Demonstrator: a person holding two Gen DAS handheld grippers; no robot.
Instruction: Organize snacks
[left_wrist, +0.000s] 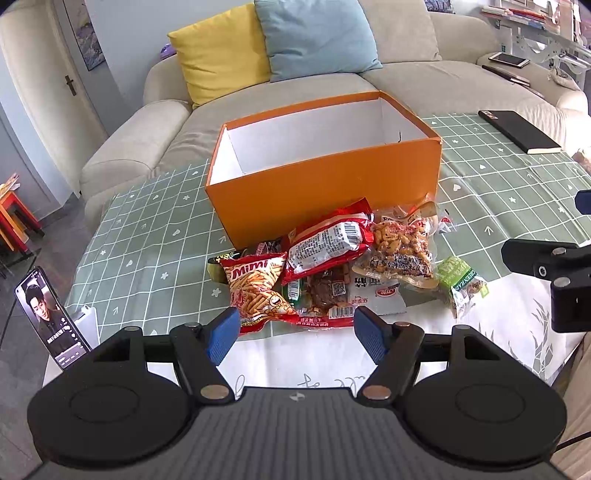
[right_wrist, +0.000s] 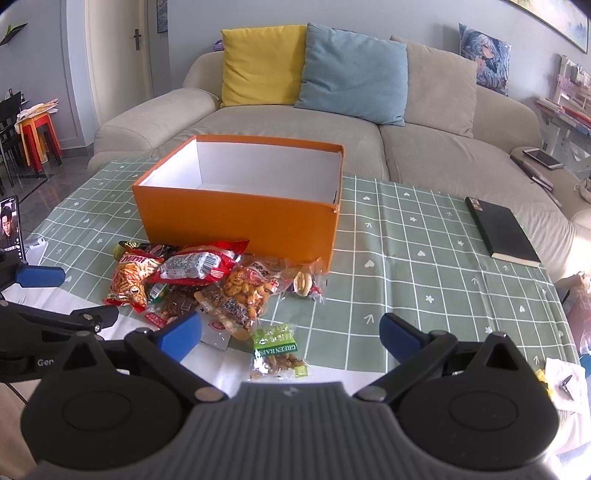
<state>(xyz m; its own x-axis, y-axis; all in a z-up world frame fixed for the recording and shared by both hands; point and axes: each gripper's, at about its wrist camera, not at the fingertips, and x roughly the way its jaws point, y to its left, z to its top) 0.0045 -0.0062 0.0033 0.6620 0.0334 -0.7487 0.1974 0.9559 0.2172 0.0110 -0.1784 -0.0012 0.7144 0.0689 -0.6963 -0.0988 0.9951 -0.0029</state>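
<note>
Left hand-held gripper (left_wrist: 295, 330) is held wide open, nothing between the blue pads; it is hovered at the near edge of the snack pile. Just past the left pad, at 11 o'clock, the Mimi bag (left_wrist: 255, 291) is seen; a dark jerky pack (left_wrist: 328, 291) lies dead ahead at 12.

Right hand-held gripper (right_wrist: 291, 338) is also spread wide, nothing held. The green raisin packet (right_wrist: 277, 350) lies just ahead between the fingers at 12 o'clock, not touched. The rest of the pile is found at 10–11 o'clock: a red bag with barcode (right_wrist: 195, 267), a clear nut bag (right_wrist: 245, 291), and a small wrapped biscuit (right_wrist: 304, 282) at 12, beside the box.

The orange box (right_wrist: 236, 218) stands open-topped behind the pile at 12 o'clock in both views; white inside walls are seen, no contents visible, floor partly hidden by the near wall. The red bag's top looks close to or against the box front; contact cannot be told.

The table (right_wrist: 424, 258), under a green checked cloth, has open room at 1–2 o'clock of the right gripper. A black notebook (right_wrist: 502, 230) lies near the far right edge. A phone (left_wrist: 51, 317) is propped at the left edge, at 9 o'clock of the left gripper. A sofa (right_wrist: 424, 147) is behind the table.
</note>
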